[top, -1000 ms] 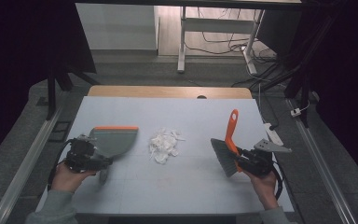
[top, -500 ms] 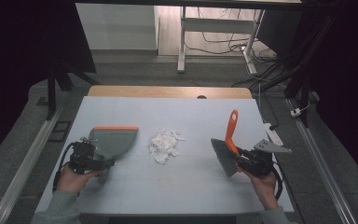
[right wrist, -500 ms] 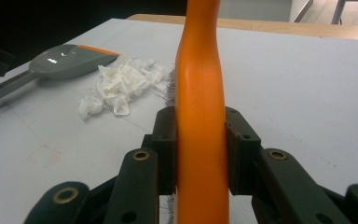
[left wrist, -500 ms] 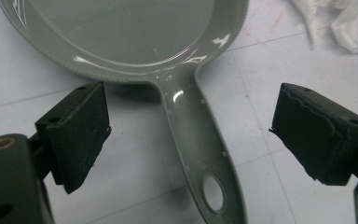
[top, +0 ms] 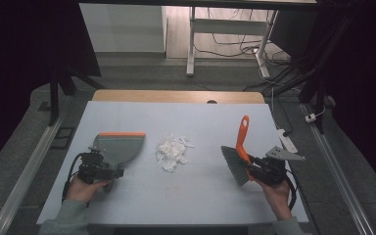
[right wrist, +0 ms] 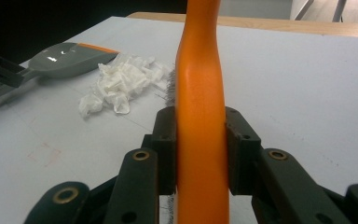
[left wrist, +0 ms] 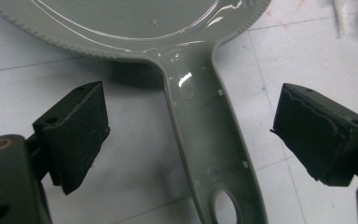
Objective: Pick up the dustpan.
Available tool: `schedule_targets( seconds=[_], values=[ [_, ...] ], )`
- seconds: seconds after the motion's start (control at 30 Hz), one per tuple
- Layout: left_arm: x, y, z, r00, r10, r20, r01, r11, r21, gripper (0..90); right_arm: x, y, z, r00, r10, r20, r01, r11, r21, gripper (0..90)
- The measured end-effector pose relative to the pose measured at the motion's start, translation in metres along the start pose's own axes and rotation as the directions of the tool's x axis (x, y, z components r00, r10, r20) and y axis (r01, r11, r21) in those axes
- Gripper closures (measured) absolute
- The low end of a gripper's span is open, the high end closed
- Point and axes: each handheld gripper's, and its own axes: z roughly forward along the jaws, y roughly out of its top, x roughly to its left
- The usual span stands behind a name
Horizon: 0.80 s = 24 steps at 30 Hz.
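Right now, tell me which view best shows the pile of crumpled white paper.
The high view: the whole paper pile lies unobstructed between dustpan and brush. The right gripper view shows it low and oblique, partly behind the brush handle. The left gripper view catches just scraps at its corner.

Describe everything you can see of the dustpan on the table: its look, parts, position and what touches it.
The dustpan is grey, glossy plastic by its look, with an orange strip along its far edge. It lies flat on the left of the white table, its long grey handle, with a hanging hole near the end, pointing towards the person. The left gripper has its jaws open on either side of the handle, not touching it. The crumpled white paper scraps lie apart, to its right.
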Motion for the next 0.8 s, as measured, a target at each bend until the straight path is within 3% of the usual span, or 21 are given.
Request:
schedule_targets(
  seconds=[0.4, 0.6, 0.8],
  values=[
    [0.003, -0.001, 0.006, 0.9995, -0.031, 0.0, 0.031, 0.9989, -0.034, 20.4, 0.001, 0.0, 0.0, 0.9999, 0.004, 0.011, -0.004, 1.0, 0.001, 69.5],
    [0.006, -0.002, 0.011, 0.9979, -0.065, 0.003, 0.065, 0.9971, -0.04, 28.7, 0.001, 0.0, 0.001, 1.0, 0.004, 0.008, -0.004, 1.0, -0.001, 69.6],
    [0.007, -0.002, 0.011, 0.9973, -0.074, 0.004, 0.074, 0.9961, -0.048, 34.7, 0.001, 0.0, 0.0, 0.9999, 0.003, 0.011, -0.003, 1.0, 0.0, 69.5]
  ],
)
